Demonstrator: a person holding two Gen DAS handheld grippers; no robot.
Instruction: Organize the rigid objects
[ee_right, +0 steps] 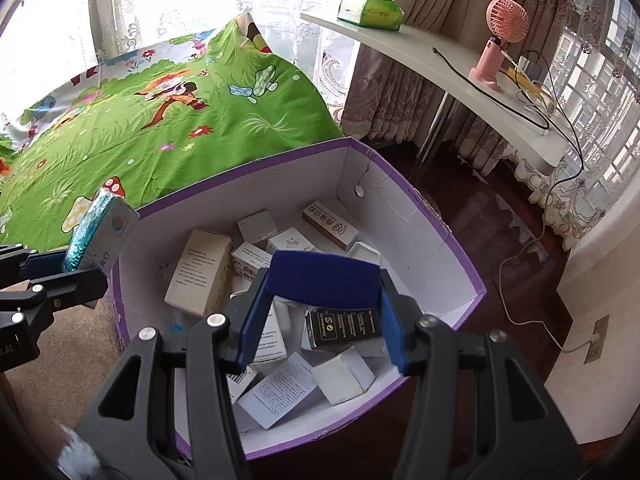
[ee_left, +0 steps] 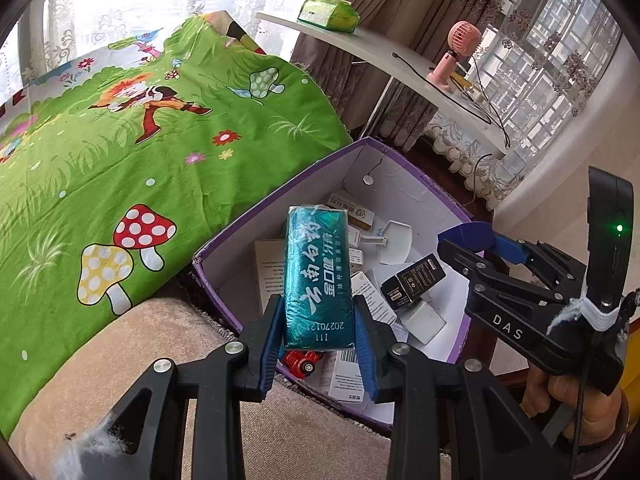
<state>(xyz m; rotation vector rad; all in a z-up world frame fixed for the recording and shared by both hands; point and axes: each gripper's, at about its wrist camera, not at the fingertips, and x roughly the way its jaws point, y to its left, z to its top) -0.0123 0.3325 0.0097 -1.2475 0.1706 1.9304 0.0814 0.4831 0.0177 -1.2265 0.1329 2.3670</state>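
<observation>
Daylit windows (ee_right: pixel 168 4), curtains (ee_right: pixel 404 60), white desk (ee_right: pixel 448 68).

Bright daylight through sheer curtains (ee_right: pixel 168 4) and lattice windows (ee_left: pixel 560 60), blown out white at upper left. Soft, faint shadows inside the purple box (ee_right: pixel 404 204). Strong fisheye bending and dark vignette at corners. Sharp focus mid-frame.

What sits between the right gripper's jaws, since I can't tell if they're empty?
A dark blue block spans the gap, its ends against both fingers; the right wrist view shows it clearly, above the purple box.
</observation>
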